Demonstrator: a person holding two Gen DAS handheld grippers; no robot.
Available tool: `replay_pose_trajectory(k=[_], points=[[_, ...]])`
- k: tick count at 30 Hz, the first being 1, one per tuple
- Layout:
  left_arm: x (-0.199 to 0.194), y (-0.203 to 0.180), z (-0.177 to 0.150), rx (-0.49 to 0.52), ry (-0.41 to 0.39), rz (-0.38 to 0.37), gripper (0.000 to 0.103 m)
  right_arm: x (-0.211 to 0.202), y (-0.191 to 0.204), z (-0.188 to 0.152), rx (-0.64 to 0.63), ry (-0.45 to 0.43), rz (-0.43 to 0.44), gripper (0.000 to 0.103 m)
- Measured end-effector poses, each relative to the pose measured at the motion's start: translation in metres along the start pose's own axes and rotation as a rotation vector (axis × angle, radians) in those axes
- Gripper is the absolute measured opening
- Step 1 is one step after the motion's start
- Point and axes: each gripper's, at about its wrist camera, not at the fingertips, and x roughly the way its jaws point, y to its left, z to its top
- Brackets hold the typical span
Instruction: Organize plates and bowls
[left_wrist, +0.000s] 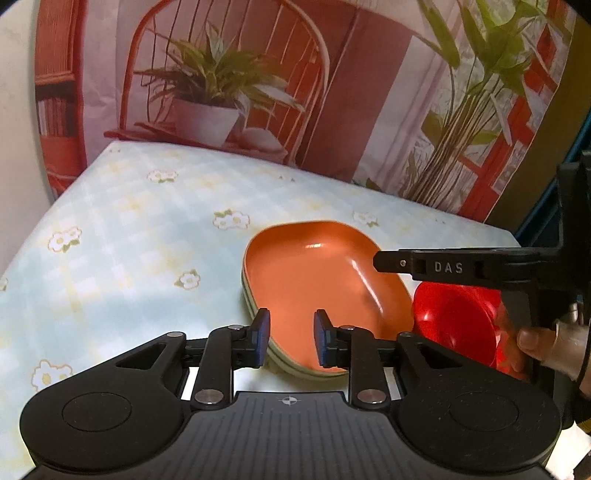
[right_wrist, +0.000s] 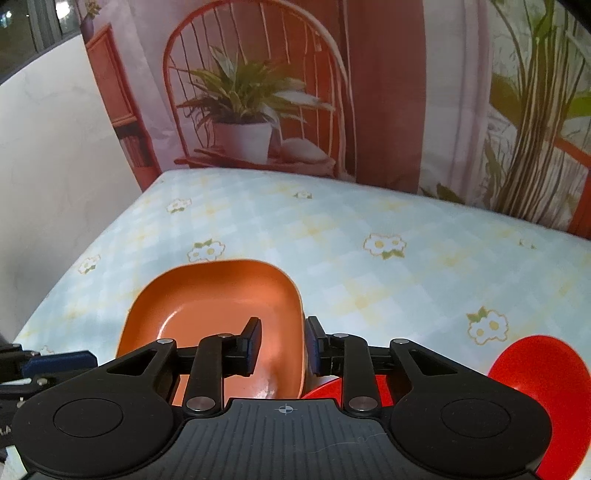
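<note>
We log the backdrop (left_wrist: 229, 92) first: a printed scene of a red chair, a potted plant and tall green stems, standing behind the table (left_wrist: 129, 229). The table wears a pale blue checked cloth with small white flowers.

On the cloth, near the front edge, sits the orange plate (left_wrist: 314, 280), a rounded-rectangle dish with a shallow wall; a pale rim shows beneath it along the left side, so we read it as lying on at least one more dish, number unclear. In the right wrist view the same orange plate (right_wrist: 218, 306) lies left of centre. Just right of it is a red bowl (left_wrist: 454, 325); the right wrist view shows one red bowl (right_wrist: 543, 373) at the far right and another red piece low between plate and gripper, partly hidden.

Left gripper (left_wrist: 291, 341): jaws apart, straddling the plate's near-left rim, the left pad outside the wall, the right over the basin; pads not pressing. Right gripper (right_wrist: 282, 345): jaws apart across the plate's right wall, a gap visible either side. From the left wrist view we see the right gripper side-on, with a hand (left_wrist: 554, 347) on its handle.
</note>
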Motion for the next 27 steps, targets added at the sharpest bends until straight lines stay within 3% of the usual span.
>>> replay_pose_trajectory(k=[12, 17, 27], points=[[-0.013, -0.041, 0.013, 0.069, -0.071, -0.031, 0.032, -0.042, -0.032, -0.004, 0.001, -0.078, -0.021, 0.031], [-0.01, -0.056, 0.014, 0.08, -0.073, -0.057, 0.032, -0.061, -0.049, -0.011, -0.039, -0.1, -0.055, 0.036], [0.003, -0.08, 0.019, 0.121, -0.054, -0.074, 0.032, -0.086, -0.099, -0.026, 0.022, -0.121, -0.088, 0.039]])
